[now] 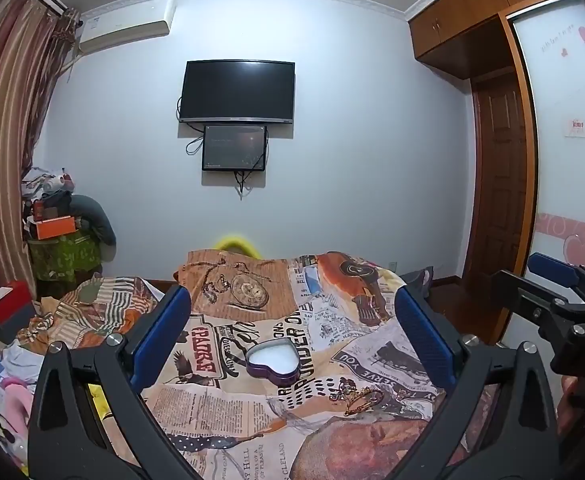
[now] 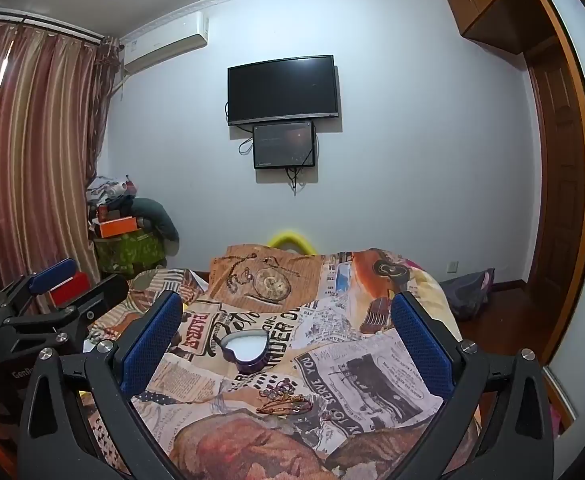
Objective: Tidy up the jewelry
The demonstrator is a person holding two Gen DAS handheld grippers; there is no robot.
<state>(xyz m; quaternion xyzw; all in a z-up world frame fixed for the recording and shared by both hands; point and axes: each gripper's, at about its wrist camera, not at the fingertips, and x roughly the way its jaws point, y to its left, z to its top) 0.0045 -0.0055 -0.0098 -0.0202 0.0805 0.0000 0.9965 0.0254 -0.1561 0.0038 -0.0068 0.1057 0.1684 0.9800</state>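
Note:
A purple heart-shaped tin (image 1: 273,363) with a white inside lies open on the printed bedspread (image 1: 232,408); it also shows in the right wrist view (image 2: 247,350). A small heap of gold and dark jewelry (image 1: 357,395) lies just in front of it, to its right, also seen in the right wrist view (image 2: 282,398). My left gripper (image 1: 292,320) is open and empty, above and short of the tin. My right gripper (image 2: 286,322) is open and empty, above the tin and jewelry. The right gripper also shows at the right edge of the left wrist view (image 1: 560,292), and the left gripper at the left edge of the right wrist view (image 2: 58,280).
The bed fills the foreground under a newspaper-print cover (image 2: 372,364). A red box (image 1: 6,302) and piled clothes and boxes (image 1: 58,224) stand at the left by the curtain. A TV (image 1: 238,92) hangs on the far wall. A wooden door (image 1: 496,184) is at the right.

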